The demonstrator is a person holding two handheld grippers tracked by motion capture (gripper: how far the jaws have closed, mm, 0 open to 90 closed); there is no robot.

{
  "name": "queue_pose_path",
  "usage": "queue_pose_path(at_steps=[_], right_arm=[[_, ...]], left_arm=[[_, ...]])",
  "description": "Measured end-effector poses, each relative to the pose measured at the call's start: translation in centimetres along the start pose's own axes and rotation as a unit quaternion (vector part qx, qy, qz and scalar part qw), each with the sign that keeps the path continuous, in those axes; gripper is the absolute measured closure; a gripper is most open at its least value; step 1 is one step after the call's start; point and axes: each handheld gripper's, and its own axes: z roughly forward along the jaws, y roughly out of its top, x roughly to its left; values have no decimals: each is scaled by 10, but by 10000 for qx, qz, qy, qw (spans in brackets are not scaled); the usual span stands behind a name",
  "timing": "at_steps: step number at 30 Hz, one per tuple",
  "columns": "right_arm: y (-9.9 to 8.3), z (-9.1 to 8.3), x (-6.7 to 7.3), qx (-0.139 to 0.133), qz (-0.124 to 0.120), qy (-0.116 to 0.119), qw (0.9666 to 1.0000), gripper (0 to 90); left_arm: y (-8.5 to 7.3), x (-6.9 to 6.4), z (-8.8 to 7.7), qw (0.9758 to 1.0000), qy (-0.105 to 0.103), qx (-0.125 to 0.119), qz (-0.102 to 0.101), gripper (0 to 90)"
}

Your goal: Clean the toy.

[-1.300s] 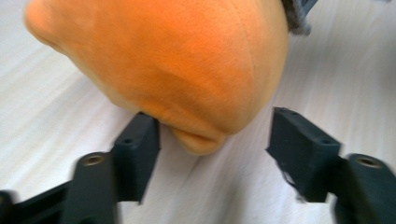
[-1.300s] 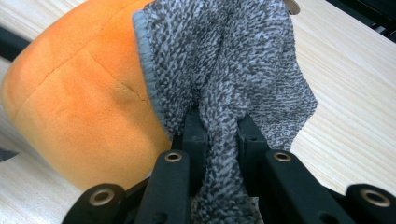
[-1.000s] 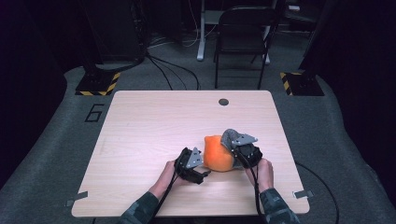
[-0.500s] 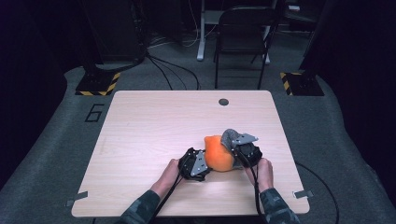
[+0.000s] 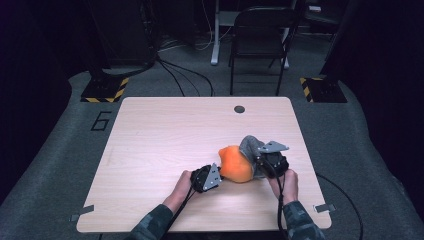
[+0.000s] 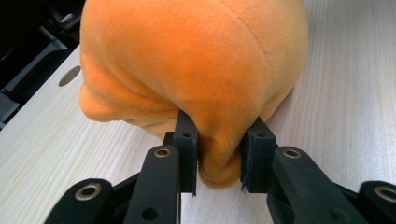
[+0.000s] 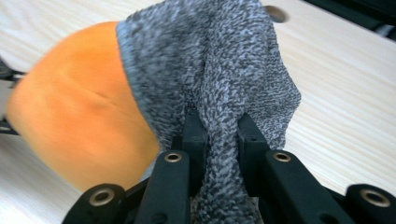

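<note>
The fingers (image 6: 187, 140) of the left gripper (image 6: 219, 154) pinch a fold of orange plush at the near end of the soft toy (image 6: 196, 65), having just been closing onto it, and the fabric bulges out between the two black pads; the fingers (image 7: 194, 135) of the right gripper (image 7: 217, 140) are pressed together on a bunched fold of the grey knitted sock (image 7: 219, 60), which hangs down between them; the sock covers one end of the orange toy, its hem lying across the plush in the right gripper view; in the high view the toy (image 5: 235, 164) lies on the wooden table (image 5: 165, 135), toward the near right part of the top, with the left gripper (image 5: 207, 177) touching its left side and the right gripper (image 5: 270, 162) at its right, where the sock (image 5: 250, 145) sits; a hand holds each gripper from the near edge; a small round hole (image 5: 239, 109) marks the far side of the table, well apart from the toy; a black chair (image 5: 260, 45) stands on the floor beyond.
</note>
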Motion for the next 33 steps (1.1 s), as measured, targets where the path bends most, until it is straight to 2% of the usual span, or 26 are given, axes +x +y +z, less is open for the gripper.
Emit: queue_pose_path(at_steps=[1, 5, 7, 8, 12, 14, 15, 18, 19, 20, 21, 23, 25, 26, 29, 30, 33], right_arm=[[-1, -6, -6, -40, 29, -62, 10000, 780], [-16, -24, -31, 13, 422, -244, 9988, 780], [-25, -24, -40, 115, 599, -282, 9977, 780], [-30, -21, -43, 192, 613, -289, 9975, 779], [-36, -8, -43, 468, 685, -283, 9962, 779], [-35, -5, -42, 484, 684, -311, 9960, 778], [-35, -5, -42, 497, 661, -283, 9962, 778], [-35, -5, -43, 493, 672, -307, 9961, 778], [-35, -5, -44, 479, 658, -310, 9962, 778], [-35, -5, -45, 466, 645, -329, 9963, 778], [-35, -6, -45, 486, 708, -328, 9958, 778], [-35, -7, -48, 433, 688, -357, 9961, 778], [-34, -9, -49, 404, 702, -397, 9959, 778], [-34, -10, -51, 352, 668, -385, 9964, 778], [-32, -15, -53, 310, 694, -419, 9962, 778], [-31, -17, -54, 270, 724, -404, 9962, 778], [-27, -23, -54, 197, 696, -442, 9964, 778]], left_arm=[[-1, 0, 0, 10000, -9, -1, -42, 727], [-2, 0, 0, 10000, -24, -20, -56, 737], [-2, 0, 0, 10000, -30, -25, -62, 745], [-2, 1, 0, 10000, -32, -53, -43, 750], [-6, 2, -1, 9998, -85, -170, -100, 778], [-7, 2, -2, 9997, -48, -243, -83, 787], [-6, 2, -2, 9992, -51, -335, -196, 792], [-5, 2, -4, 9988, -18, -445, -227, 800], [-3, 4, -7, 9979, -4, -544, -362, 801], [-2, 7, -9, 9971, -83, -608, -456, 802], [0, 8, -11, 9958, -79, -676, -616, 802], [6, 11, -16, 9933, -170, -770, -844, 803], [13, 14, -22, 9890, -300, -917, -1119, 802], [18, 16, -25, 9882, -334, -918, -1177, 801], [30, 21, -35, 9799, -478, -1005, -1653, 799], [34, 24, -39, 9776, -556, -1018, -1757, 798], [42, 28, -46, 9670, -778, -1027, -2196, 795]])
